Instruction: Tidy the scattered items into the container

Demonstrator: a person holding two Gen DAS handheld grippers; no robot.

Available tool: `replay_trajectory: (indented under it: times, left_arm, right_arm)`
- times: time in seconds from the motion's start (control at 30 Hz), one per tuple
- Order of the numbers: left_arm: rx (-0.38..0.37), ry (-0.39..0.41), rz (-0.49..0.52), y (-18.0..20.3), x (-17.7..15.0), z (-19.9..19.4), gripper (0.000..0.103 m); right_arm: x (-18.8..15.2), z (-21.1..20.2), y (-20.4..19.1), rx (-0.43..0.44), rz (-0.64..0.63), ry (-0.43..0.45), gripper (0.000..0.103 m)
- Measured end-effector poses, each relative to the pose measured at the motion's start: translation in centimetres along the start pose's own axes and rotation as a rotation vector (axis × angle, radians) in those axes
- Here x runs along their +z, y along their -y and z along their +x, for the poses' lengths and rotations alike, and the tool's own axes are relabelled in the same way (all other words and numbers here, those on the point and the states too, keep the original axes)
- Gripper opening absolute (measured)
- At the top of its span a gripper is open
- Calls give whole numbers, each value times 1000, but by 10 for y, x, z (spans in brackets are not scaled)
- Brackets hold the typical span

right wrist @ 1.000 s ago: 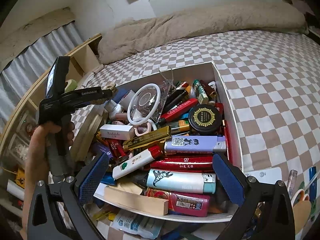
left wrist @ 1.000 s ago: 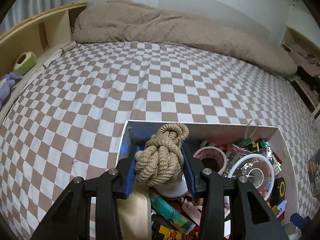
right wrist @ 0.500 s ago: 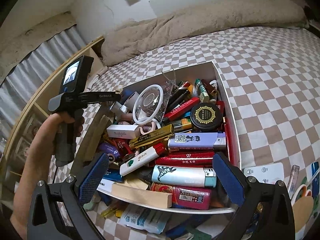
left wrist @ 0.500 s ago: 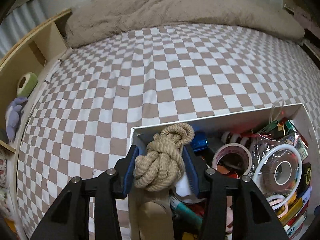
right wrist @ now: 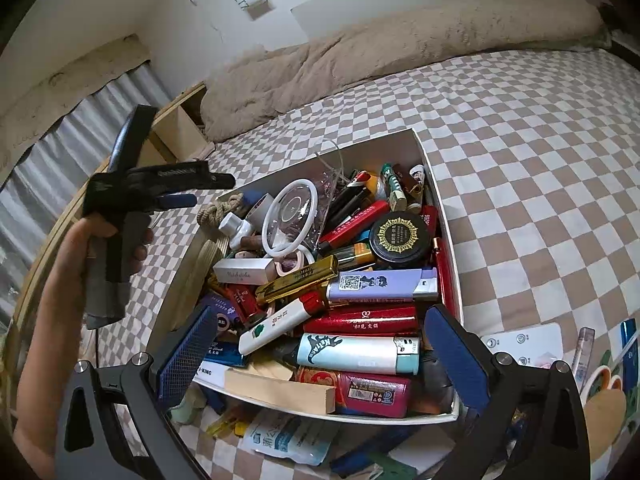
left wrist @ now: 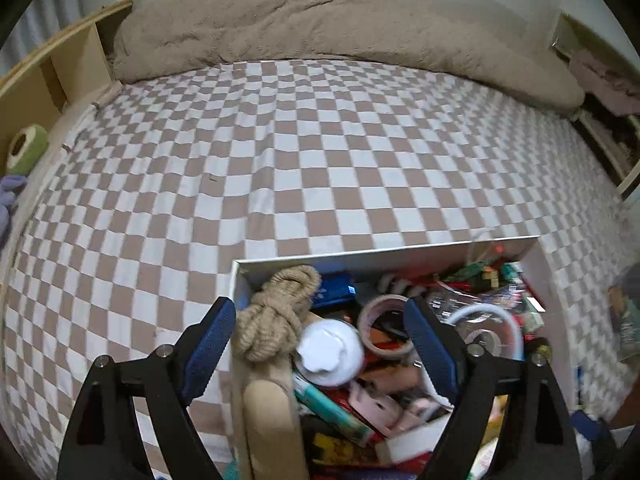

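Observation:
A white box (right wrist: 440, 208) full of lighters, tape rolls and small packs lies on the checkered bed. A tan rope knot (left wrist: 276, 312) rests in the box's far left corner; it also shows in the right wrist view (right wrist: 218, 211). My left gripper (left wrist: 320, 336) is open, its blue pads spread on either side of the knot and a white cap (left wrist: 330, 350), hovering above them. In the right wrist view the left gripper (right wrist: 208, 190) is held by a hand over that corner. My right gripper (right wrist: 320, 354) is open and empty over the box's near end.
A beige blanket (left wrist: 320, 28) lies at the head of the bed. A wooden shelf (left wrist: 44, 76) runs along the left with a green tape roll (left wrist: 26, 148). Loose items lie near the box: a white card (right wrist: 524, 340), a blue packet (right wrist: 280, 440), tubes (right wrist: 584, 352).
My left gripper has opened and let the rope knot drop into the box's corner. The right gripper has stayed open and almost still.

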State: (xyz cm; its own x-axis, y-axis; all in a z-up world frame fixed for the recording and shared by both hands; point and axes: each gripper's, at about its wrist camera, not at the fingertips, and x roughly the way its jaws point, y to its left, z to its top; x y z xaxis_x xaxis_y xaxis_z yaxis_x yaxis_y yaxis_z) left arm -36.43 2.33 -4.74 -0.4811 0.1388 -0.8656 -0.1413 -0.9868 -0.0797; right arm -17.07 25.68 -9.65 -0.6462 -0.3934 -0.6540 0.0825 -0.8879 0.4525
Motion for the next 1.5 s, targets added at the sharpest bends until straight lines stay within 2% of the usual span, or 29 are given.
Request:
replay_trajectory:
  times: [0.17, 0.37, 0.47, 0.77, 0.9, 1.1, 1.37, 1.5]
  left_arm:
    - [-98, -42, -3, 17, -6, -4, 87]
    - [-17, -75, 28, 34, -15, 11, 87]
    - [-6, -74, 32, 34, -14, 16, 87]
    - [18, -58, 58, 36, -14, 29, 100]
    - [43, -33, 76, 36, -21, 27, 100]
    - [-10, -6, 35, 23, -24, 12, 100]
    - [4, 100, -25, 16, -47, -22, 100]
    - [17, 133, -13, 14, -55, -34, 100]
  right_arm:
    - [0, 0, 0, 6, 2, -3, 103]
    - [0, 1, 3, 2, 15, -8, 103]
    - [0, 2, 4, -1, 16, -10, 103]
    - [-1, 4, 5, 0, 21, -19, 103]
    - [-1, 3, 5, 1, 20, -19, 103]
    - [0, -1, 5, 12, 24, -6, 103]
    - [3, -8, 8, 11, 36, 24, 103]
    - [3, -10, 9, 11, 34, 31, 103]
